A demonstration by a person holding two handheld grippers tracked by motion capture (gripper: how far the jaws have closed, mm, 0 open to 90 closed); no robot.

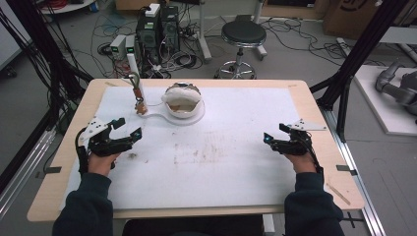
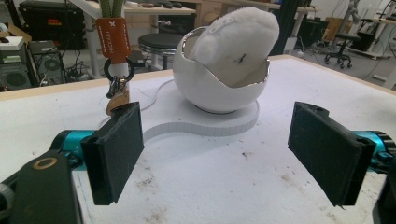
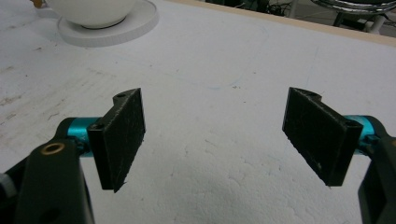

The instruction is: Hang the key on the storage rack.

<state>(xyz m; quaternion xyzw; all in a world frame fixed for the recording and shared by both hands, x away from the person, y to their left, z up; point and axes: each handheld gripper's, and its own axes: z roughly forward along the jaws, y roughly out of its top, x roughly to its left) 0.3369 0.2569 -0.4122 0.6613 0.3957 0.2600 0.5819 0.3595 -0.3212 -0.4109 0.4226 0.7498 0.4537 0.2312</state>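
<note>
A white egg-shaped bowl (image 1: 184, 102) (image 2: 215, 88) stands on a flat white base (image 1: 196, 118) (image 2: 205, 123) at the back of the table, left of centre. Something white and fluffy (image 2: 238, 32) fills it. On the base's left end rises a thin post (image 1: 134, 69) with an orange tag (image 2: 113, 37), a key ring and a small brass padlock (image 1: 141, 108) (image 2: 116, 101). My left gripper (image 1: 128, 127) (image 2: 219, 149) is open and empty, pointing at the bowl from the front left. At the right side, my right gripper (image 1: 275, 132) (image 3: 219, 135) is open over bare foam, empty.
A stained white foam sheet (image 1: 211, 162) covers the wooden table (image 1: 74, 128). Beyond the far edge are a black stool (image 1: 242, 34), computer towers (image 1: 157, 29) and cables on the floor. Black frame posts (image 1: 354, 54) stand at both sides. The bowl's base (image 3: 135, 23) shows far off in the right gripper view.
</note>
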